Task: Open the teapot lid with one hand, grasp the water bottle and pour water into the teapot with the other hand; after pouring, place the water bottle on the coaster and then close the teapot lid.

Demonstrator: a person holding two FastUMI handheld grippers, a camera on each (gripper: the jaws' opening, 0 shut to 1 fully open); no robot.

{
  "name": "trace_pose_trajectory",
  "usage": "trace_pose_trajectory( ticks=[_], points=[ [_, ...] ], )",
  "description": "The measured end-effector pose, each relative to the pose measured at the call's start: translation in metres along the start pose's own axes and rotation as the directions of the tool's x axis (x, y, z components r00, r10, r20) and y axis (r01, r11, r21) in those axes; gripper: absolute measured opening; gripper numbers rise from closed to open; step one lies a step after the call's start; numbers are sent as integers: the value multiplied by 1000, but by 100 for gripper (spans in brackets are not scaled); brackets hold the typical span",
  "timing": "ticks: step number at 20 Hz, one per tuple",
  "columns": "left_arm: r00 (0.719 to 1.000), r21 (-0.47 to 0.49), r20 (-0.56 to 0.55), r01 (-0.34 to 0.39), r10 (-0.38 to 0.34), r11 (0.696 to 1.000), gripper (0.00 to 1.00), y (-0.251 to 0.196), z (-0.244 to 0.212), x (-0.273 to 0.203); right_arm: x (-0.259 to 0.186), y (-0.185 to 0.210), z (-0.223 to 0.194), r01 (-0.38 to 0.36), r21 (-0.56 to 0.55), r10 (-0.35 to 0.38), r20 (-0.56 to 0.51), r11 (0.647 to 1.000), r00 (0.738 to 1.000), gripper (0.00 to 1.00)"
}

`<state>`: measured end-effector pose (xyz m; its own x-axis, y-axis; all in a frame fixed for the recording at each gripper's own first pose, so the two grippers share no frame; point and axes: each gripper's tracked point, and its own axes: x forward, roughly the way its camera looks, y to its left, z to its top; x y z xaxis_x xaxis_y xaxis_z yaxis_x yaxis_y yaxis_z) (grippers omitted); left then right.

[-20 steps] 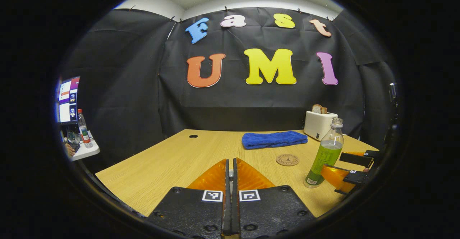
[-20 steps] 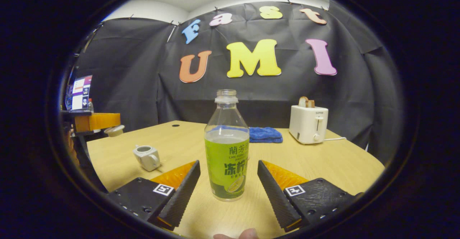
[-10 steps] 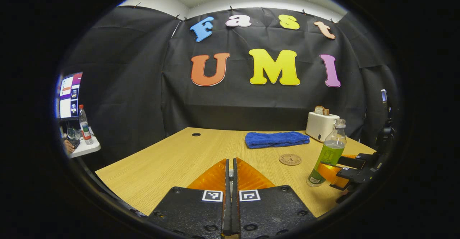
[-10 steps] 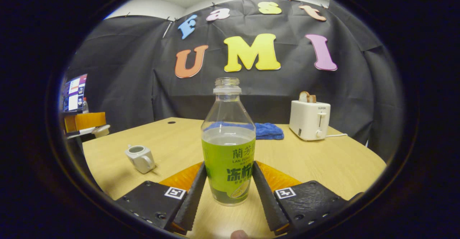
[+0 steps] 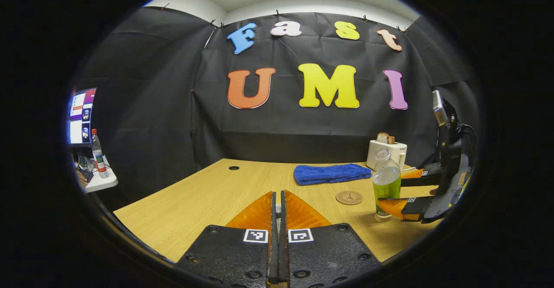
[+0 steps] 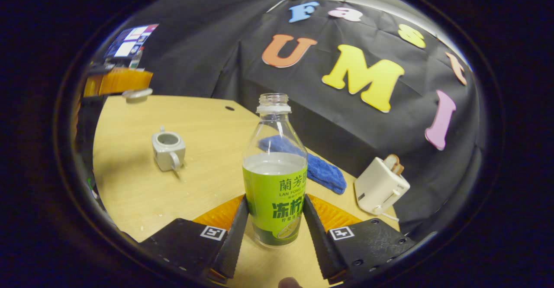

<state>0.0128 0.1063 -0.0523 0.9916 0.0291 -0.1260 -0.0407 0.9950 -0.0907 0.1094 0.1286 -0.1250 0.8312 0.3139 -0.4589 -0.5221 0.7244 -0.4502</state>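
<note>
Pouring step in hand: right gripper (image 6: 274, 218) clamped on the uncapped water bottle (image 6: 275, 179), lifted and tilting near the table's right edge; left gripper (image 6: 130, 89), jaws together on the lid (image 6: 136, 93), holds clear; next, carry to the open teapot (image 6: 168, 150).

Dim, even overhead light; sharp centres, strong fisheye bending toward edges.

Water bottle (image 6: 275, 179): between the right gripper (image 6: 273, 231) fingers, before the towel (image 6: 318, 169).
Teapot (image 6: 168, 150): on the table (image 6: 207, 136), left of the bottle, well apart.
Toaster (image 6: 381, 186): right of the towel, near the wall.
Coaster (image 5: 349, 197): on the table before the towel, just left of the bottle.
</note>
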Motion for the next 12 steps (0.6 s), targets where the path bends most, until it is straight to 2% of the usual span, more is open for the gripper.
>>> trace_pose_trajectory(
  ticks=[3,6,10,12],
  points=[
    [1000,-19,7,7,-7,1000,2,5,1,4,9,2,10,-3,-156,0,-23,988,1000,72],
    [1000,-13,4,12,-12,1000,2,17,-4,9,12,10,22,-1,-280,-4,-17,960,1000,72],
    [1000,-29,-9,9,-9,1000,2,34,-13,12,16,25,29,-3,-434,-4,-16,901,1000,72],
    [1000,-24,-13,6,-7,1000,2,40,-16,12,20,28,33,5,-509,-17,-19,861,1000,72]
  ],
)
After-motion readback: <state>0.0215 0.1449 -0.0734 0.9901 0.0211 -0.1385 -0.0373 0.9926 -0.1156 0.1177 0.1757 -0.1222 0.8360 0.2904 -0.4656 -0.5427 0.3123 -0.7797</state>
